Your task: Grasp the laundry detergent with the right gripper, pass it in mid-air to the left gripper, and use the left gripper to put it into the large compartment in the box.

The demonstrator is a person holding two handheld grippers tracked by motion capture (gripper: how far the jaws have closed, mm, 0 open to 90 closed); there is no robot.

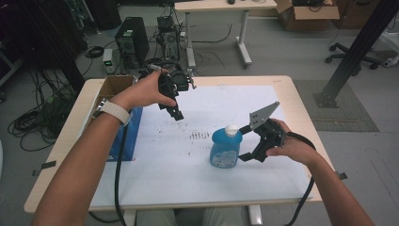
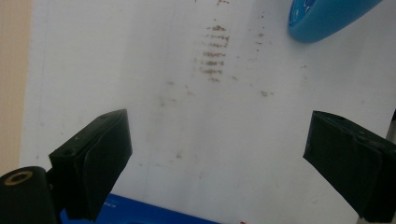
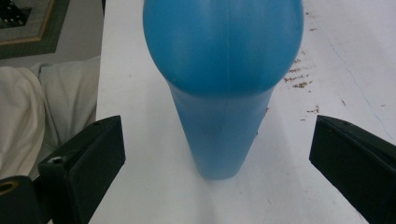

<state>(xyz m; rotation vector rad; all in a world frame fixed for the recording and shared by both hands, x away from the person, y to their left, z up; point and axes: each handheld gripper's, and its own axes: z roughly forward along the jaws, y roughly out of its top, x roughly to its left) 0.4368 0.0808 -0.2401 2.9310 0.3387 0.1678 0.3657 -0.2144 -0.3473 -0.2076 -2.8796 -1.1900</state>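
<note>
I have the right gripper [image 1: 243, 142] lined up on the blue bottle [image 1: 225, 147], which stands upright on the white sheet [image 1: 188, 188] covering the desk [image 1: 301, 99], toward the right of the middle. Its long axis runs straight up, white cap [image 1: 231, 129] on top. In the high view my right jaws are spread, one tip near the bottle's shoulder and the other low by its base, both just beside its right flank and not touching as far as I can tell. In the right gripper view the bottle [image 3: 223, 84] sits dead centre between the two black jaws, with clear gaps on both sides, so the gripper [image 3: 217, 154] is squared on it but has not yet closed.

My left gripper [image 1: 175, 112] hangs above the far left part of the sheet, well apart from the bottle, near the cardboard box [image 1: 110, 89] at the desk's left edge. Its jaws are spread too and pinch nothing; in the left gripper view that gripper [image 2: 217, 154] looks down on the stained sheet [image 2: 140, 70], with a corner of the bottle [image 2: 327, 16] at the upper right.

The right hand [image 1: 294, 148] is far nearer, so I judge the grasp is its job: push slightly forward so the jaws straddle the body, then squeeze. The round shoulder could slip if I pinch too high.
</note>
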